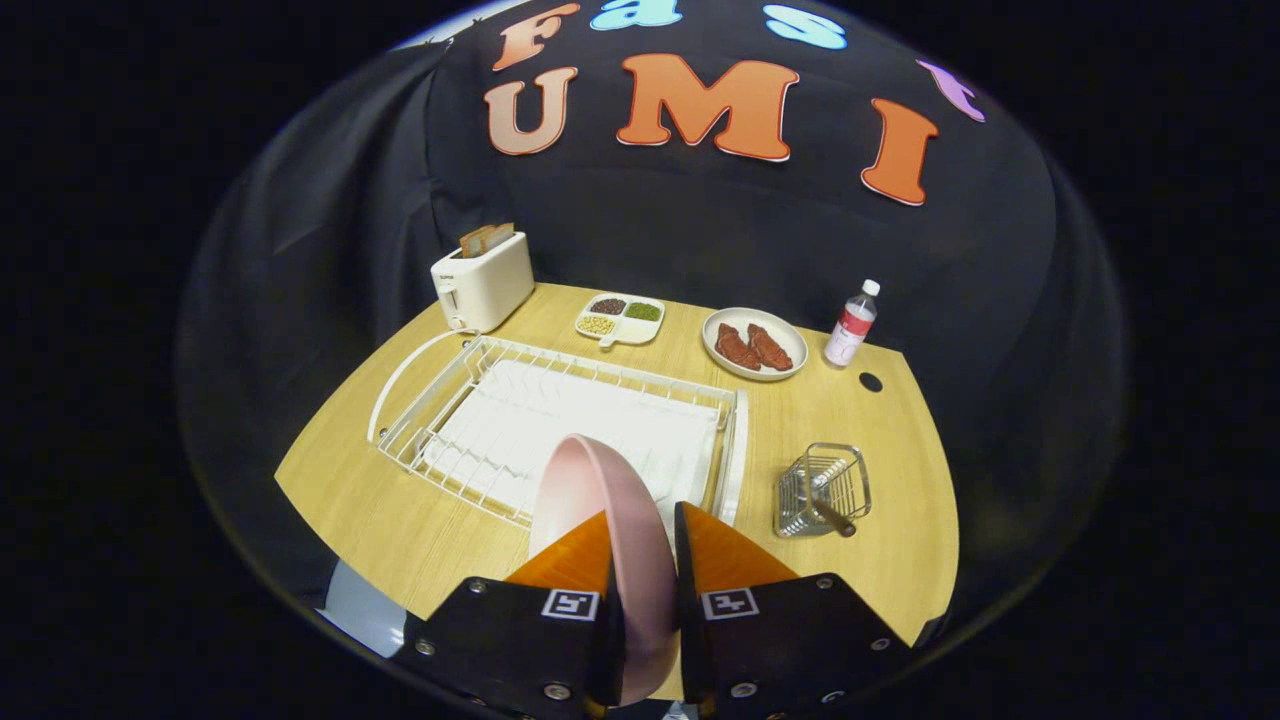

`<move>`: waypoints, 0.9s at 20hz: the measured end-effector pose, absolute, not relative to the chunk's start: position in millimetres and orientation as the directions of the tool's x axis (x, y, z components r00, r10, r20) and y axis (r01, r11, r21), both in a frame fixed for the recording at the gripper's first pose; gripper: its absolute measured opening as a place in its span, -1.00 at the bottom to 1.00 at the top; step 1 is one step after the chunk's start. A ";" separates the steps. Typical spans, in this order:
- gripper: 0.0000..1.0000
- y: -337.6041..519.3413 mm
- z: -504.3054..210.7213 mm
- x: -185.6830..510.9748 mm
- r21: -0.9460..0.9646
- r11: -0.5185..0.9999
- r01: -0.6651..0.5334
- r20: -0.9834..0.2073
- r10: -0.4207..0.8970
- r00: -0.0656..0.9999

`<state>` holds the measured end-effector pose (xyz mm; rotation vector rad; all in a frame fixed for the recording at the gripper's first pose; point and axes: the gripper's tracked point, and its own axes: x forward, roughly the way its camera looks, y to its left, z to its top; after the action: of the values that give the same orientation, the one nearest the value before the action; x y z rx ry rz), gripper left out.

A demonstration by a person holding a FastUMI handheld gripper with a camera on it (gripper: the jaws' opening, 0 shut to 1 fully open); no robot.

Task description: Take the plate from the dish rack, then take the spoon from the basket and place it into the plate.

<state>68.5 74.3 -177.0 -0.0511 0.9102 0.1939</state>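
A: Left side?
B: White toaster [483, 281] at back, wire dish rack [560, 425] on tabletop [400, 520]

A: Gripper [643, 540]?
B: Both orange fingers clamp pink plate [600, 500], edge-on, above rack's near end

A: Right?
B: Spoon [832, 516] handle pokes from wire basket [822, 490]
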 end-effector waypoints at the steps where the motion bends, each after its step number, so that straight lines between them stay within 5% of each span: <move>1: -0.54 73.5 -183.6 61.2 0.051 0.981 -0.187 -0.792 0.154 0.591; 18: -0.54 66.9 -271.4 -12.1 0.345 0.939 -0.011 -0.773 0.291 0.563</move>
<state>-12.1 66.9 -271.4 0.3181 0.9599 0.1812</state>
